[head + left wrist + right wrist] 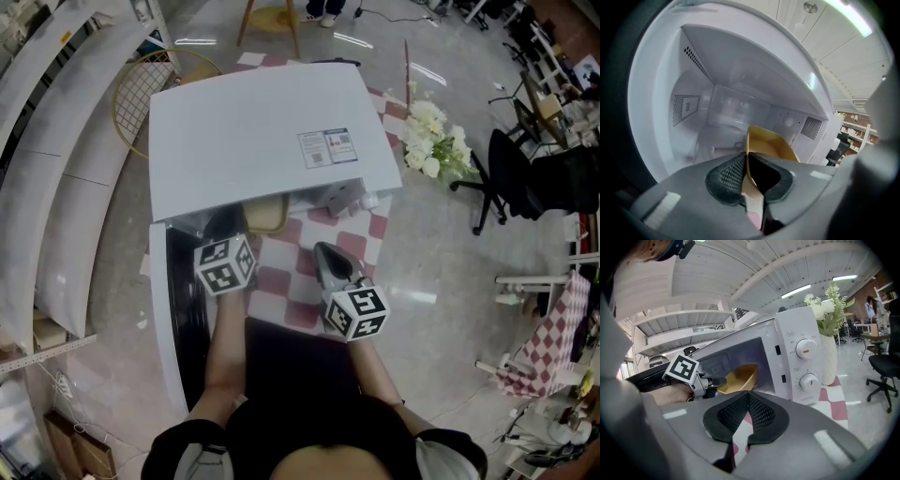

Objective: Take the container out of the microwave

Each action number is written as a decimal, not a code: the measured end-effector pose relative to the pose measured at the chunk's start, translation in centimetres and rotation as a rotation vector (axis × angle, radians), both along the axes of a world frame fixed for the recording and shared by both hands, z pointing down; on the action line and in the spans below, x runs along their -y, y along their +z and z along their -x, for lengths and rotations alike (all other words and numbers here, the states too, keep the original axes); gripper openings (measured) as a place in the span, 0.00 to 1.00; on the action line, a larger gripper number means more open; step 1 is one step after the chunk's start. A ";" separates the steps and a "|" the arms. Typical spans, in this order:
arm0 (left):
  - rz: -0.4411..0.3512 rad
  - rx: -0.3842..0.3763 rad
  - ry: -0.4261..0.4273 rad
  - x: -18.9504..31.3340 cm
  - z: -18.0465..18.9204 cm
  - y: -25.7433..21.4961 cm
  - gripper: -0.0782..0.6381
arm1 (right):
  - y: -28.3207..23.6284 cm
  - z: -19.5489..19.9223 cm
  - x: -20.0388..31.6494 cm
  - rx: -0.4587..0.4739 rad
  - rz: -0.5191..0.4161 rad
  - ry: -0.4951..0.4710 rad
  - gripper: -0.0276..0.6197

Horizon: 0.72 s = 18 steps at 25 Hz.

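- Head view: the white microwave (253, 141) stands across the far part of the bench (302, 281), which wears a red-and-white checked cloth. Its door (167, 319) swings out along the bench's left edge, walling in that side. The yellow container (267, 216) sits at the microwave's front opening, half under the top's edge. The left gripper (234, 225) reaches to the container's left rim. The right gripper (328, 258) hovers over the cloth nearer the bench's right edge, apart from the container. The cloth between the two grippers lies bare. Flowers (431, 141) stand at the far right corner.
- Left gripper view: the fingers (729, 176) pinch the container's (771, 143) near wall between them. It sits low at the mouth of the white cavity (717, 103), with open space above it and to its left.
- Right gripper view: this gripper's (748, 399) fingers (733, 416) are pressed together with nothing between them. Beyond, the left gripper (715, 380) holds the container (740, 377) at the opening, beside the knob panel (806, 364). A white vase (829, 357) stands just right of the microwave.
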<state>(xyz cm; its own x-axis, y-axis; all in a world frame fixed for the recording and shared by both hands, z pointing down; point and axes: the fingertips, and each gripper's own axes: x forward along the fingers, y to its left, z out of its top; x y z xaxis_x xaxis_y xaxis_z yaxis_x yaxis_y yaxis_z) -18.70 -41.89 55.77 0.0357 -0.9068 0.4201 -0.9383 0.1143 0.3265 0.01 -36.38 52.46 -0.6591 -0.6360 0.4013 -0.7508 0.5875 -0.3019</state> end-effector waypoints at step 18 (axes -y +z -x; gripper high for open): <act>-0.008 0.000 -0.027 -3.2 -1.1 -0.8 0.14 | -0.6 -0.7 -1.8 0.016 -0.003 -0.045 0.04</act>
